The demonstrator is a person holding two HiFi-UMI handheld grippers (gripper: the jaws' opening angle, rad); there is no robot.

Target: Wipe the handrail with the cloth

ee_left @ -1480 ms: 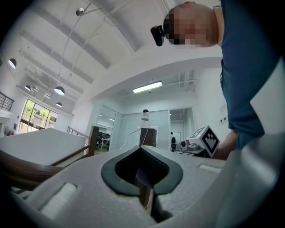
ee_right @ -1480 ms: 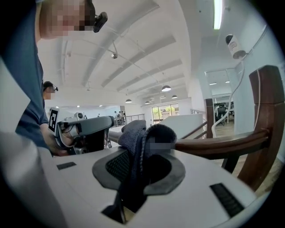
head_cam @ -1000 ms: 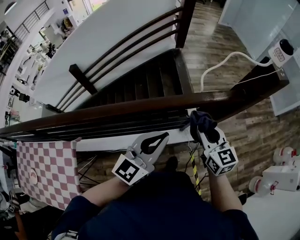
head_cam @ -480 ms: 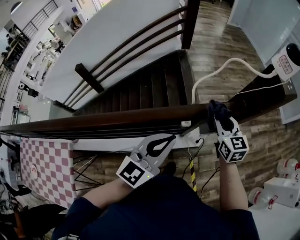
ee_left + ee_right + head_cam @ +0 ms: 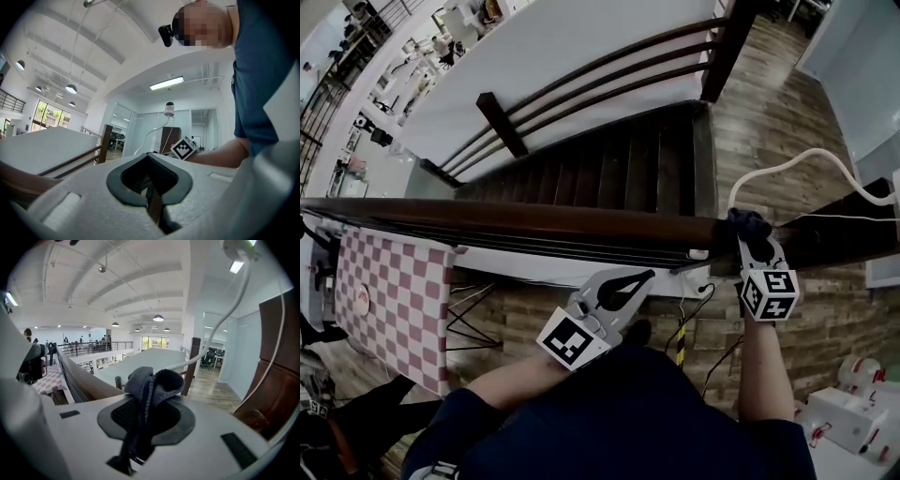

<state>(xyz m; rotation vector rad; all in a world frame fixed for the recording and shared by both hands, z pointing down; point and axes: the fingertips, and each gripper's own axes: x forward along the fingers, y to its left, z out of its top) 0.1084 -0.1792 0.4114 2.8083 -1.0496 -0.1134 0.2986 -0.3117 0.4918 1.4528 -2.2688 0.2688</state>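
Handrail (image 5: pixel 534 221): dark brown wood, glossy, a long rounded bar across the head view, with thin dark slats running beneath it. Cloth (image 5: pixel 748 225): dark blue-grey, soft and nubbly, bunched into a folded wad. It sits on top of the handrail near its right end, just beside the square dark post (image 5: pixel 853 225). Right gripper (image 5: pixel 754 246): white plastic with dark pads, jaws clamped on the cloth, the wad bulging above the tips in its own view (image 5: pixel 150 380). Left gripper (image 5: pixel 639 277): same make, jaws pressed together with nothing between them, only the teardrop gap in the pads. It hangs below the handrail and clear of it, tips angled up and to the right. Beyond the handrail, dark wooden stairs (image 5: pixel 609 178) go down. A white cable (image 5: pixel 787 167) curves over the plank floor at the right. A pink-and-white checked cover (image 5: pixel 394 291) lies under the handrail's left part. Against a second ago: the cloth then sat lower on the near face of the handrail and farther from the post. The left gripper holds much the same pose. Right forearm (image 5: pixel 764 366) is straight, reaching up to the handrail; the left is bent across the body.
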